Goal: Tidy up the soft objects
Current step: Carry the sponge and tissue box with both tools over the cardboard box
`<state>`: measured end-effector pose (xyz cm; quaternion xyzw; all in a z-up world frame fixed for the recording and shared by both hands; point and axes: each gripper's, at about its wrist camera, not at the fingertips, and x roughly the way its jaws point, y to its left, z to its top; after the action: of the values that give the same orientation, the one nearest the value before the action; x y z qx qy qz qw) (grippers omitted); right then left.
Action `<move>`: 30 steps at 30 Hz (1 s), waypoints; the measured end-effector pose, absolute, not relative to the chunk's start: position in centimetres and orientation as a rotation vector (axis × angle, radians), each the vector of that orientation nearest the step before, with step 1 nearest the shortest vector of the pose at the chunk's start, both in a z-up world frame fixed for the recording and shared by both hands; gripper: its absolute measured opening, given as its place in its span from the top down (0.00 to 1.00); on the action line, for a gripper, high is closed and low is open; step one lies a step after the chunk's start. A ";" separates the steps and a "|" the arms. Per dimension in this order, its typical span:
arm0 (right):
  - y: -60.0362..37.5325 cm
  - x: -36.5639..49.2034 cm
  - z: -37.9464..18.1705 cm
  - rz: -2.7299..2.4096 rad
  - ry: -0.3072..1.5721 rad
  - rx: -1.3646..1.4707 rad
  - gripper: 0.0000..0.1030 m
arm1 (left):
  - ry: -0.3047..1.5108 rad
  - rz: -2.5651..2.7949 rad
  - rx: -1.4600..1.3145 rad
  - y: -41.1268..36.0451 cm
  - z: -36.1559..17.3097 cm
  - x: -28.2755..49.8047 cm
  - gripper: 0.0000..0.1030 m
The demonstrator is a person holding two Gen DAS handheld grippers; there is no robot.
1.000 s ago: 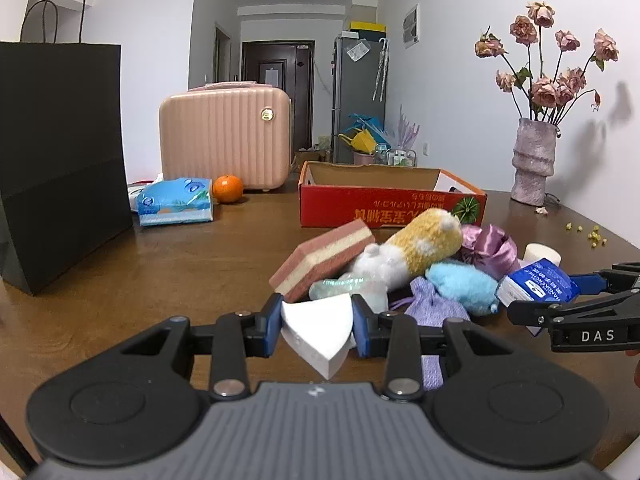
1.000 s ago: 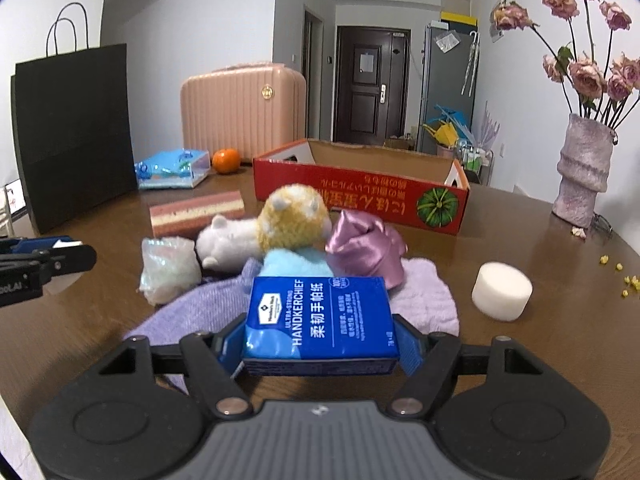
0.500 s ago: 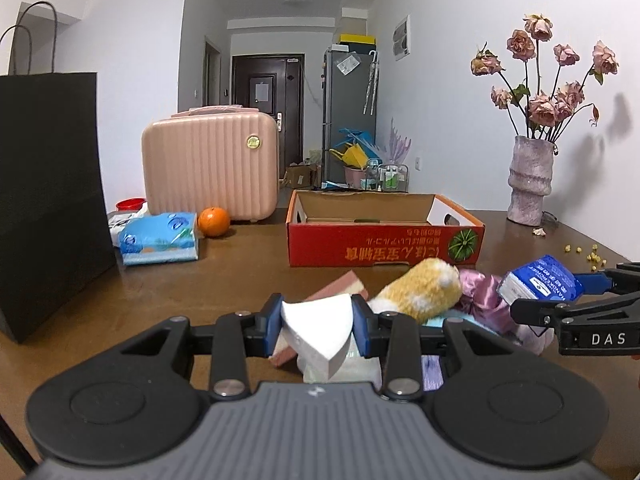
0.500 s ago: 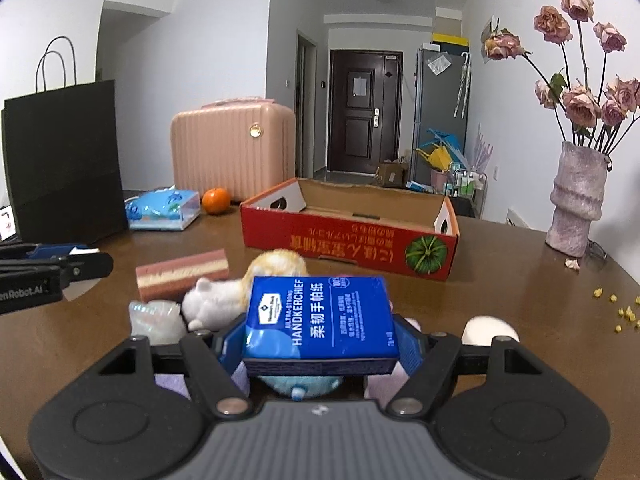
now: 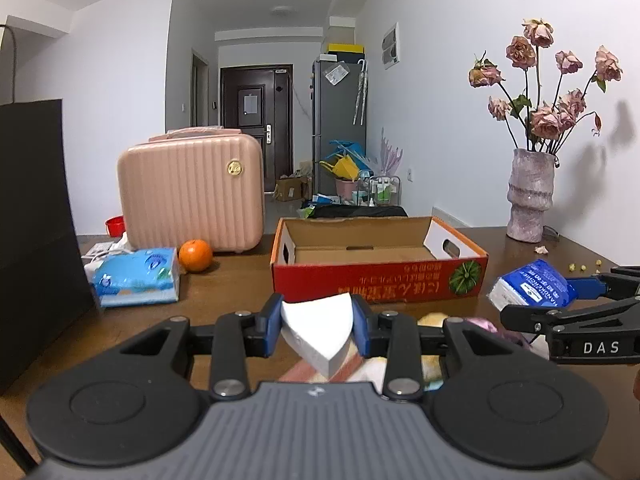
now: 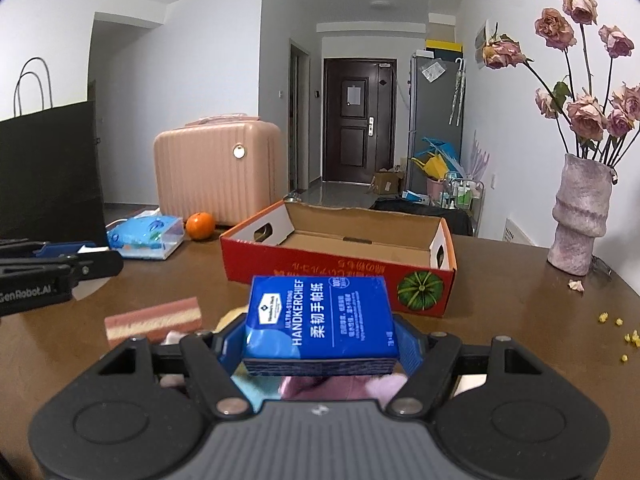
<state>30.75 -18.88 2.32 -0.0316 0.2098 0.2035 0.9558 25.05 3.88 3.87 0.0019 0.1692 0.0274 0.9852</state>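
Step in hand: transport. Both grippers are loaded and carried above the wooden table (image 5: 224, 292), short of the open red cardboard box (image 5: 376, 280), which appears empty.

The left gripper (image 5: 316, 326) is clamped on a white foam wedge (image 5: 318, 330), its blue pads pressing the wedge's two sides; the pointed end hangs toward the camera. The right gripper (image 6: 320, 344) grasps a blue handkerchief pack (image 6: 320, 320) across its width, label up, held level and clear of the table. In the left wrist view the same pack shows at the right edge, beside the box's near right corner.

Remaining soft items lie below and behind the fingers: a pink-and-cream layered sponge (image 6: 154, 320) on the table, with plush and purple fabric pieces only partly visible under the gripper bodies.

Assessment: sorting is at an early stage, since nothing is seen inside the box. The next move calls for carrying each load over the near wall of the box, lowering it inside, and only then releasing. The two grippers sit close together, so placing one at a time would avoid a clash. The vase of dried roses (image 6: 580, 216) stands well apart to the right.
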 end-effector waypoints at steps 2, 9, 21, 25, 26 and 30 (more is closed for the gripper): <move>-18.8 31.6 2.6 0.410 0.421 -0.061 0.30 | 0.335 0.052 0.004 3.9 4.2 26.0 0.65; -18.8 34.9 3.5 0.407 0.409 -0.050 0.30 | 0.318 0.045 0.003 3.9 5.1 28.8 0.65; -18.9 40.0 5.1 0.396 0.384 -0.008 0.30 | 0.282 0.020 0.005 3.5 6.7 33.3 0.65; -19.0 41.3 5.7 0.389 0.369 -0.008 0.30 | 0.264 0.020 0.017 3.2 7.1 34.8 0.65; -18.9 41.6 5.8 0.388 0.366 -0.008 0.30 | 0.262 0.019 0.018 3.1 7.2 35.3 0.65; -18.9 43.3 6.5 0.379 0.360 -0.008 0.30 | 0.265 0.013 0.005 3.2 7.6 37.3 0.65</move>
<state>43.32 -18.88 6.48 -0.0039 0.1777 0.1873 0.9661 37.30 3.20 7.56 0.0027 0.1322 0.0067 0.9912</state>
